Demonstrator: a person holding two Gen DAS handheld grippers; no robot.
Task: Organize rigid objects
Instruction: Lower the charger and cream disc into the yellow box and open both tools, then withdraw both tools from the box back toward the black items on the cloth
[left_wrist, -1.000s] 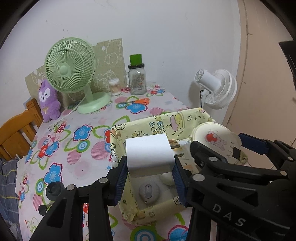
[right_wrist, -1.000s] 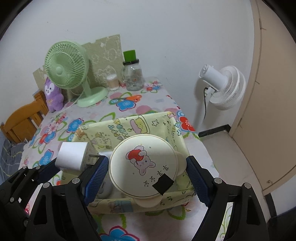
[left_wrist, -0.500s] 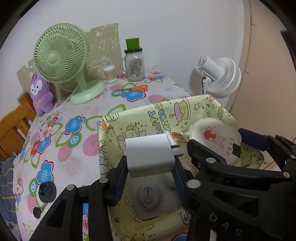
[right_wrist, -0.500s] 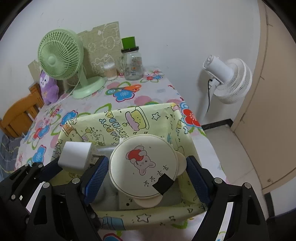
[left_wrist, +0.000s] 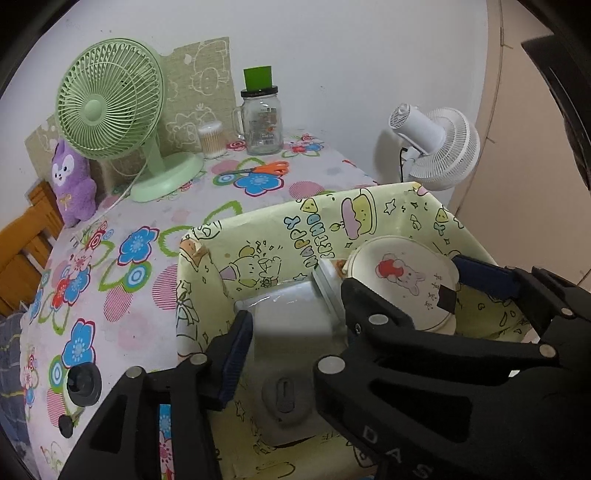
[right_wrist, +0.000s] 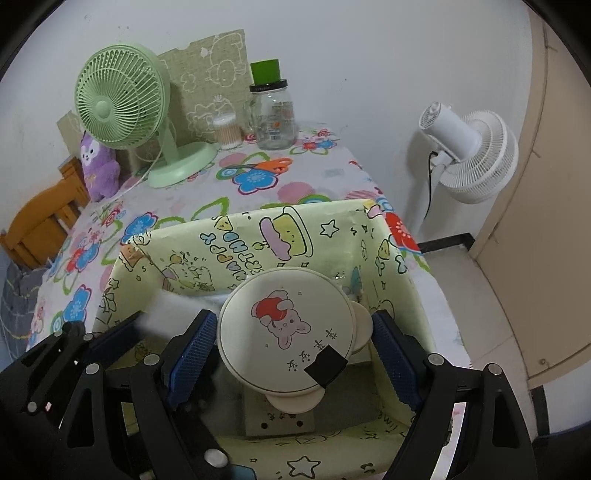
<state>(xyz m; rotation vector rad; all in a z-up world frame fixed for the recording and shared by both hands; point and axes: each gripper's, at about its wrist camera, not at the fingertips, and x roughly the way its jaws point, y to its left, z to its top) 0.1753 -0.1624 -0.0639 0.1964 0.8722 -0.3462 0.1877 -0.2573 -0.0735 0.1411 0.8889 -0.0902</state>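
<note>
The left gripper (left_wrist: 291, 328) hangs over the bin (left_wrist: 369, 206), its jaws opening around the blurred white charger (left_wrist: 291, 314), which seems to be slipping free toward the bin floor at 6 o'clock. The right gripper (right_wrist: 291, 343), at its 3 o'clock, clamps the round box (right_wrist: 284, 328) above the same bin.

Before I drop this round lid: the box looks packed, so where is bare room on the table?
The flowered tablecloth lies bare between the green desk fan, the purple plush and the yellow cartoon-print box. Inside the box it is crowded.
</note>
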